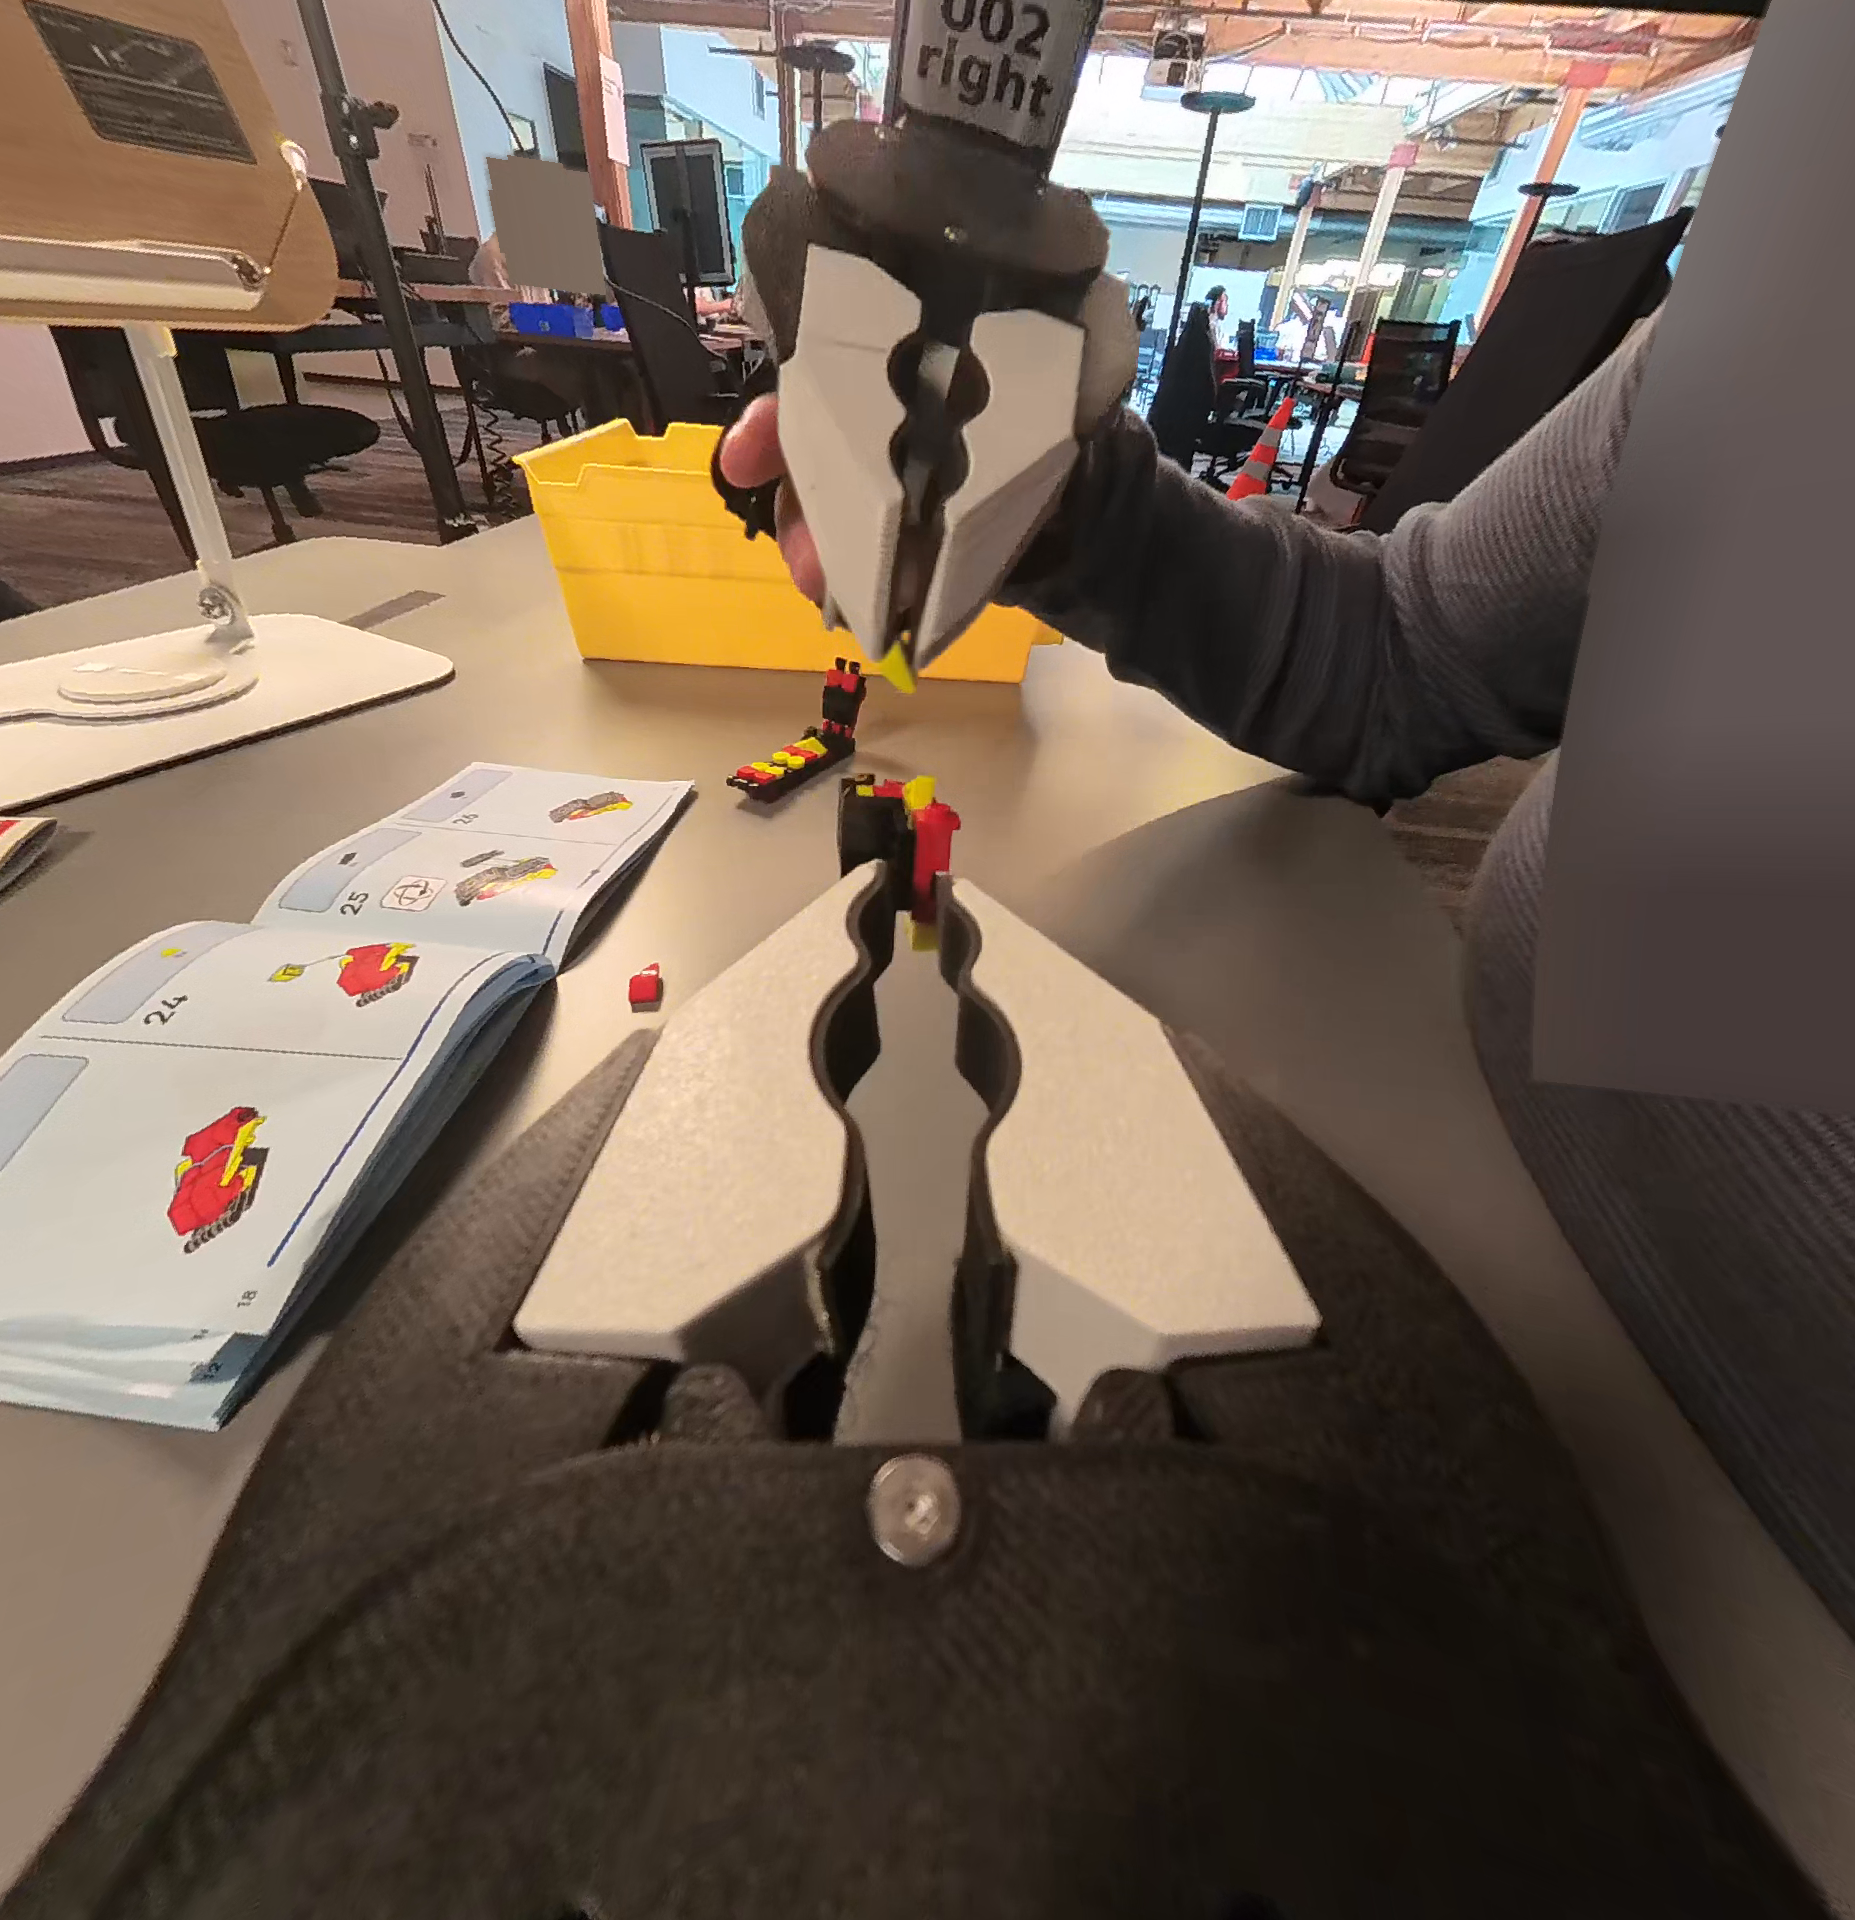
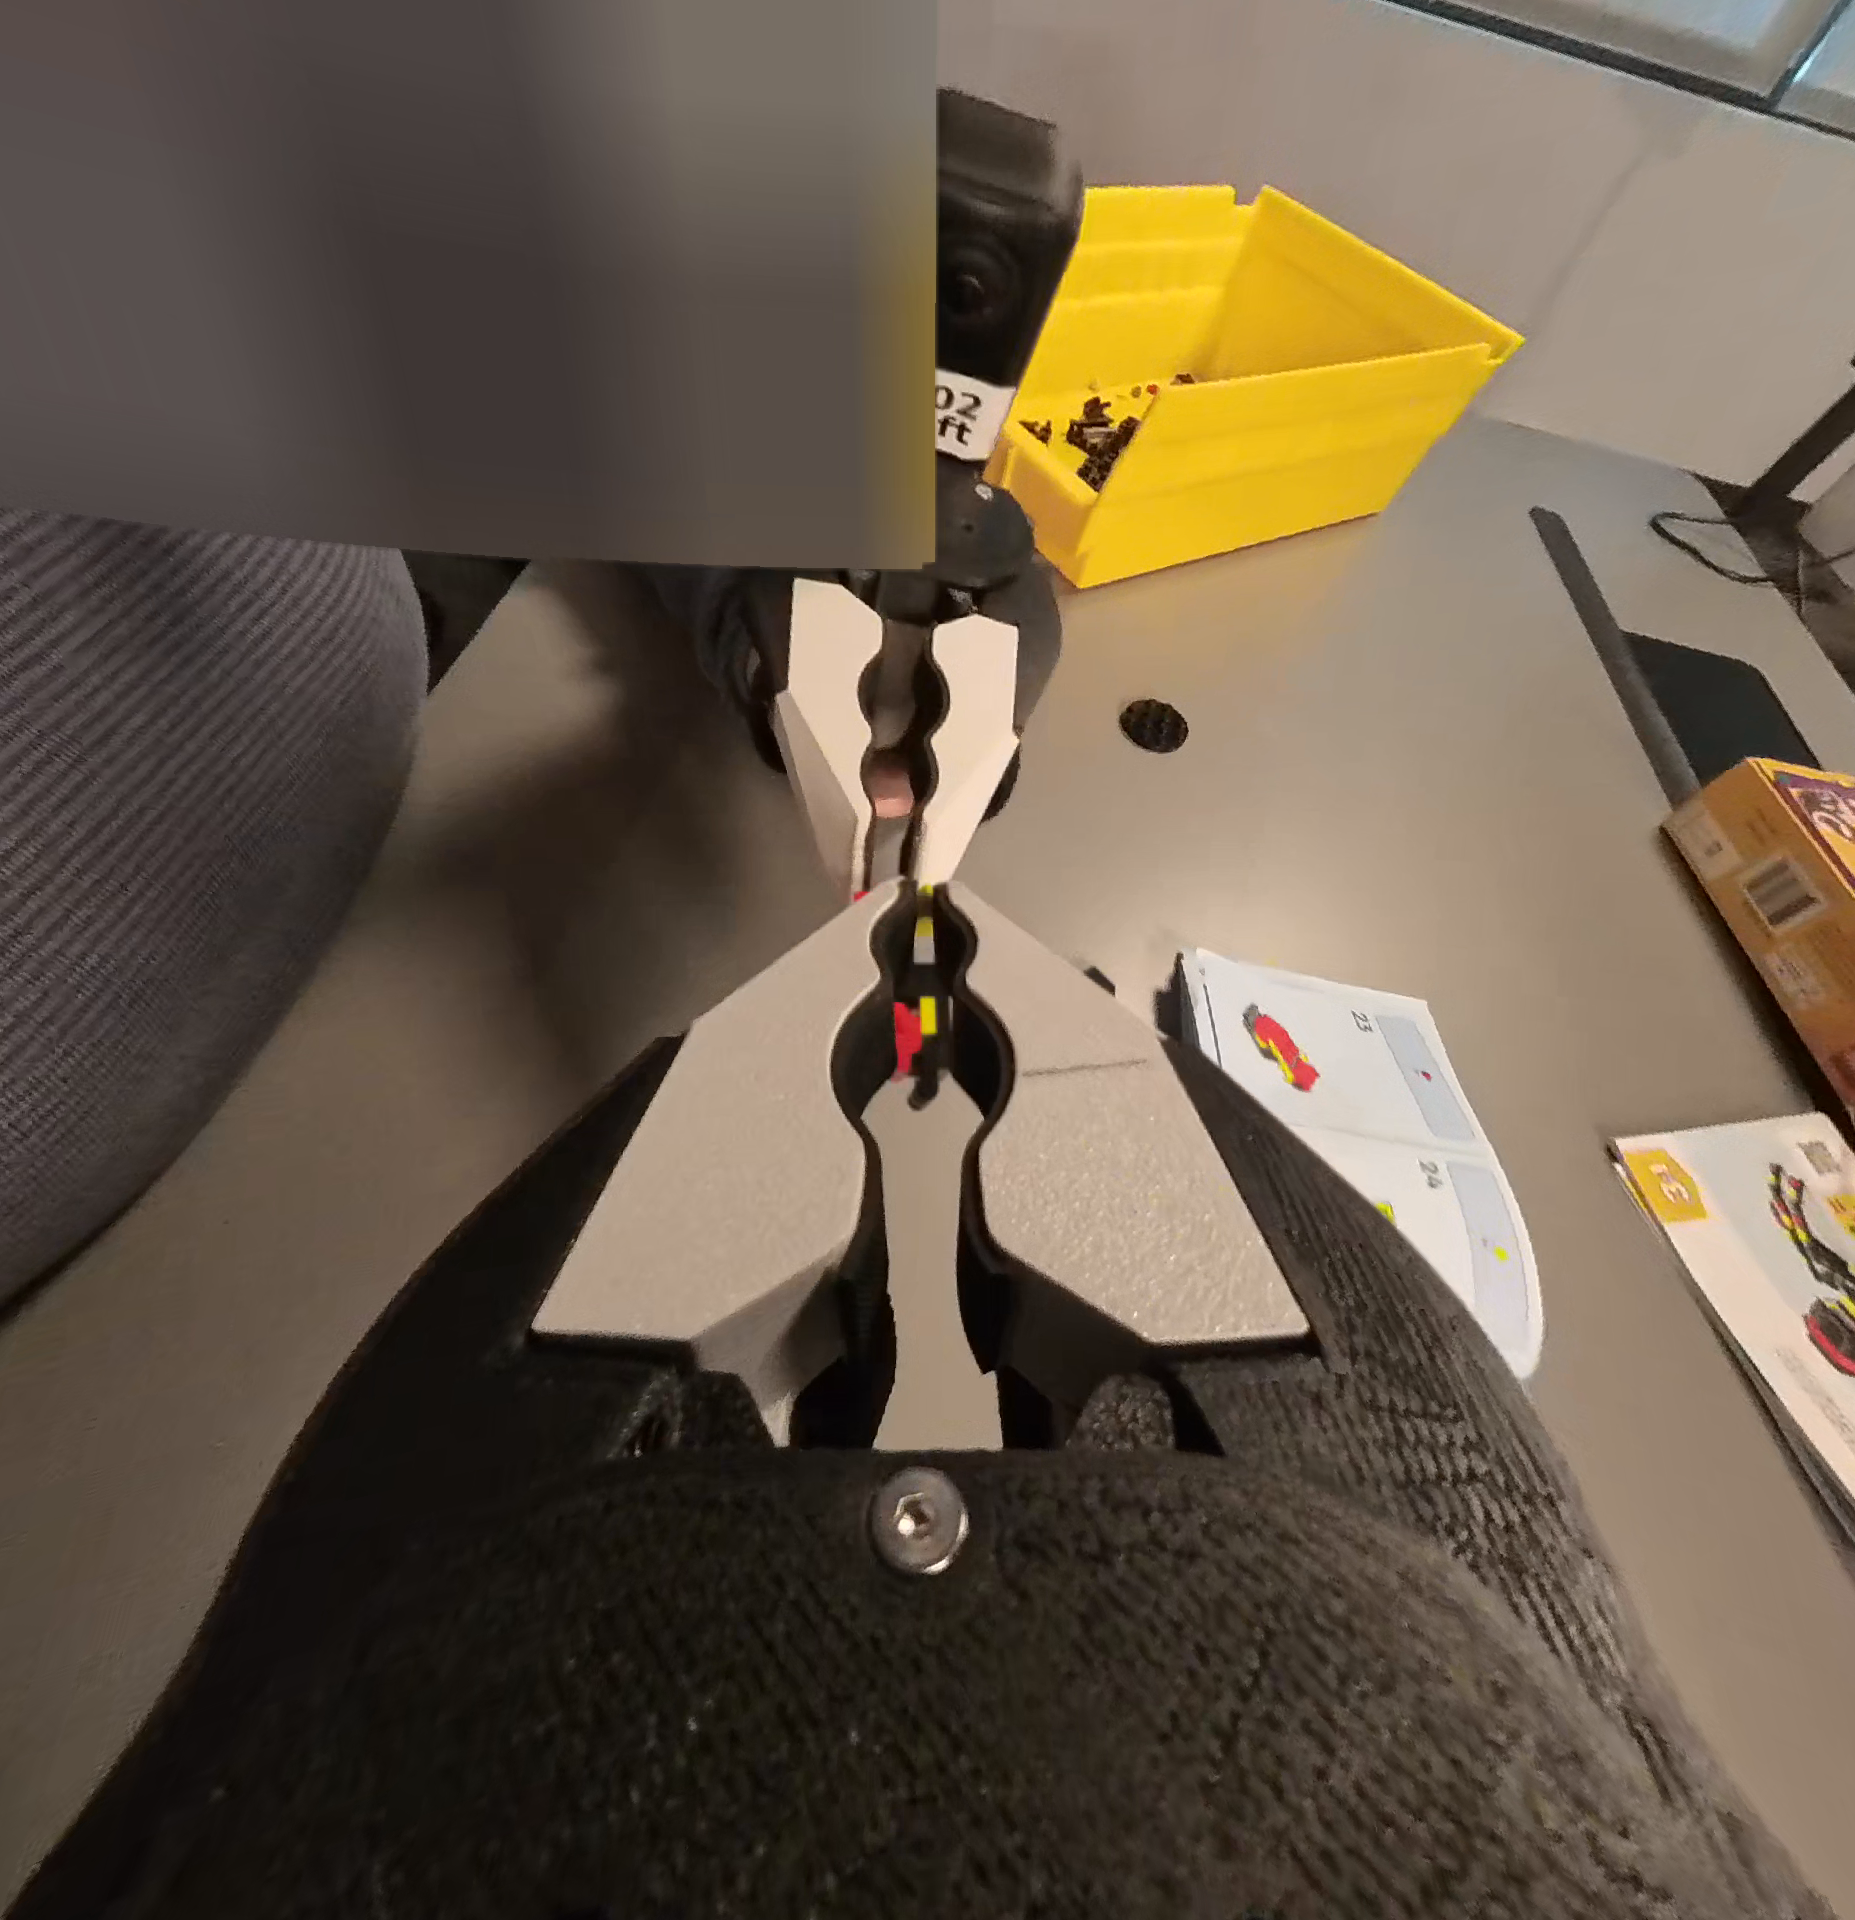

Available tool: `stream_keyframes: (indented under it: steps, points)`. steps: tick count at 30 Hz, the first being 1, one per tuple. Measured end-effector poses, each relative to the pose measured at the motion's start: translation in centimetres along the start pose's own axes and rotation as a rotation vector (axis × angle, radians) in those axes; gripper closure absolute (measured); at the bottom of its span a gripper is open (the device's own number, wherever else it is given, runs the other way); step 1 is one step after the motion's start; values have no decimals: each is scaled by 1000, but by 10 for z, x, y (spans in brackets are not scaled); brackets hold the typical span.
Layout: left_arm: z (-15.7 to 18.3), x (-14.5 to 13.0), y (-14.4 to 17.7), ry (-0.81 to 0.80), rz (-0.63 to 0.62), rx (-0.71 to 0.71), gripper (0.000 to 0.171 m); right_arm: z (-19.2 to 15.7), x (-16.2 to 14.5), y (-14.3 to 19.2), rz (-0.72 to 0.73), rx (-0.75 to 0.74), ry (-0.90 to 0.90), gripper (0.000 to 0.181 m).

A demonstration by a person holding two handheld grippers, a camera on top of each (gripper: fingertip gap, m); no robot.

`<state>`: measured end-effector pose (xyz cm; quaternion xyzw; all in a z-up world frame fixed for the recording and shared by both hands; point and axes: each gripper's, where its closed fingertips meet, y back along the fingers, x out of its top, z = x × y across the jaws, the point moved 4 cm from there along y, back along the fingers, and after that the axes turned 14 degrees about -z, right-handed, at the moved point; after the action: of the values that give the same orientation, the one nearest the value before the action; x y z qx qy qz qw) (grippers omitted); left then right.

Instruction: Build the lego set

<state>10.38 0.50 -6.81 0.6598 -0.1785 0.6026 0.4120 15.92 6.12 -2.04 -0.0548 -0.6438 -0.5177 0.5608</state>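
A: Closest up, the left gripper is clamped on a red, black and yellow lego chunk, held just above the grey table. A loose red brick lies beside it, next to the open instruction booklet.

B: And the other one?

A: A bit farther, the right gripper points down with its tips pinched together on a small yellow piece. Under it a black strip with red and yellow bits sits on the table. Behind that, the yellow bin.
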Motion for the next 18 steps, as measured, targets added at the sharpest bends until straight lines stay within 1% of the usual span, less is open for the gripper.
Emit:
stream_keyframes:
  steps: [5, 8, 11, 14, 16, 18]
  points:
    - [0, 1, 1, 11, 10, -11, 165, 2, -4, -2, 3, 10, -22, 181]
    - [1, -1, 1, 10, -4, -28, 165, 5, -14, 4, -16, 1, -59, 181]
    - [-1, -4, 3, -11, -32, -9, 165, 4, -45, 6, -119, 46, -139, 181]
    - [-3, -4, 4, 1, -30, -11, 165, -2, -83, -4, -229, 130, -221, 181]
    - [-4, -4, 4, 7, -29, -11, 165, -7, -98, -10, -263, 176, -249, 180]
    - [-6, -5, 5, -4, -39, 10, 165, -8, -105, -13, -257, 192, -262, 180]
